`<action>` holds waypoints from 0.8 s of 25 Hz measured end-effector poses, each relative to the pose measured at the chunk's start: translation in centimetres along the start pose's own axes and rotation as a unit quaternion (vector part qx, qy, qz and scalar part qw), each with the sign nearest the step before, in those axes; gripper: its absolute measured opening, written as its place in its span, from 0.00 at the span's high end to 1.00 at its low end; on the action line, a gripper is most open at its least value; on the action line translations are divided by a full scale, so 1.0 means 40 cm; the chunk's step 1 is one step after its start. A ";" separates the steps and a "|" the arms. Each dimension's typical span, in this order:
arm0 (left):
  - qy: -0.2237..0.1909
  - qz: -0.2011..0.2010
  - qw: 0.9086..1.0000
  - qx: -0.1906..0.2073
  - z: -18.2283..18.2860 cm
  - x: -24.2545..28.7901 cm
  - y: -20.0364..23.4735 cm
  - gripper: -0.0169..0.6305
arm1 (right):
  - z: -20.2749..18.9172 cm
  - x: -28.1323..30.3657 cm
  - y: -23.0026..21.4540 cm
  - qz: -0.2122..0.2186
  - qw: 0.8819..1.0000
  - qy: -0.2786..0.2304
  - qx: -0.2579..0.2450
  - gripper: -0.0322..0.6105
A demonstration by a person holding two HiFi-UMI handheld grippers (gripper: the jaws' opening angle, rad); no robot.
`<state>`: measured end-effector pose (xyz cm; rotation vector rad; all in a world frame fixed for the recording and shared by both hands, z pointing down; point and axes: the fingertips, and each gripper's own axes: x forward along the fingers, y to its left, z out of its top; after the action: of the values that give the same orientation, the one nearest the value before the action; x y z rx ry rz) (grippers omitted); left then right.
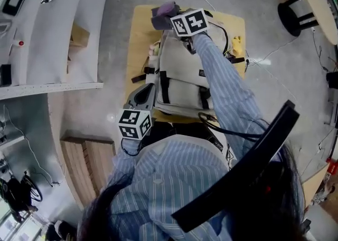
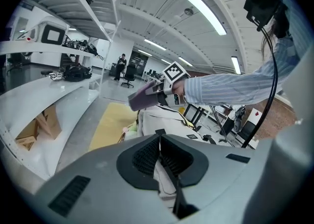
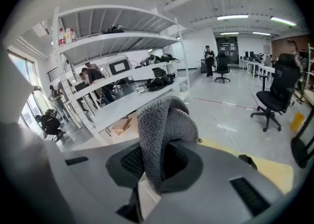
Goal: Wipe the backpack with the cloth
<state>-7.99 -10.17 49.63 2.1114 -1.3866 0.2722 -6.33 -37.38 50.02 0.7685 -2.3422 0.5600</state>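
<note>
Holding cream fabric backpack (image 1: 182,71) with left gripper (image 2: 160,161) pinched on its near edge, right gripper (image 3: 156,166) clamps fluffy grey cloth (image 3: 164,125) over far end; wiping looks mostly undone.

From above, the striped sleeve (image 1: 227,95) is covering the right side of the backpack (image 1: 177,74). The person's shoulders (image 1: 174,171) are hiding its near end and the front edge of the table (image 1: 138,29). The lower end of the cloth (image 3: 164,125) is lying hidden between the jaws of the right gripper (image 3: 156,169). People (image 3: 210,60) far off are looking too small to make out.
</note>
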 end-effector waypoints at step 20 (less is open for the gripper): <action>0.014 -0.050 0.998 0.031 0.011 0.054 -0.065 0.95 | -0.262 -0.274 -0.367 -0.168 0.983 0.034 0.067 0.89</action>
<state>-4.81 -11.36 49.36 2.2124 -1.2662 0.3075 14.51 -38.33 53.37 1.1595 -2.0655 0.5866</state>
